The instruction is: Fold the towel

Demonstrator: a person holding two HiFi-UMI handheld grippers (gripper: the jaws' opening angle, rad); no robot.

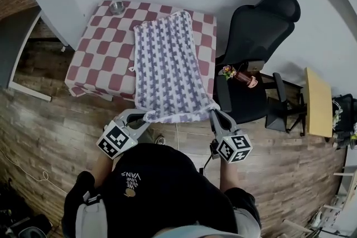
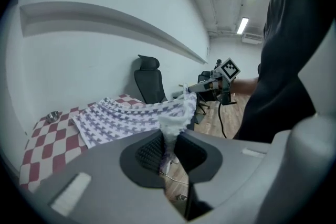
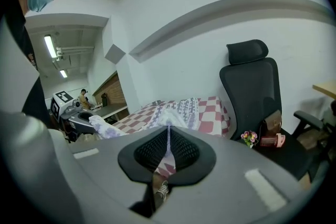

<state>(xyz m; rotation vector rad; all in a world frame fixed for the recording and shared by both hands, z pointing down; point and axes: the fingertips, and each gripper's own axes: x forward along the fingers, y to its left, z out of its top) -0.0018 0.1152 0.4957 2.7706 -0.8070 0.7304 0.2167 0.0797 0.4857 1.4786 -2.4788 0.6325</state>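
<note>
Person stands at the near end of a table under a red-and-white checked tablecloth, upper left-centre of the head view. A white-and-purple patterned knit towel lies lengthwise down the cloth's right half. Its near edge is drawn off the table edge and stretched between the two grippers.

Left gripper has its jaws closed on the towel's near-left corner. In the left gripper view this gripper has a bunched wad of white fabric pinched between its dark pads, and the towel runs back onto the table.

Right gripper is clamped almost fully together on the near-right corner. In the right gripper view this gripper has a thin fold of cloth pressed in the slit between the pads, and the towel spreads beyond.

Both grippers sit low centre in the head view, just off the table's near edge, well apart, with the hem between them.

A small round metal bowl is at the table's upper-left corner, apart from the towel. A black high-back office chair stands right of the table. On its seat are a small bunch of flowers and a pinkish item — possibly a cup, too small to tell. A light wooden tabletop is at far right, with wood-plank floor below.
</note>
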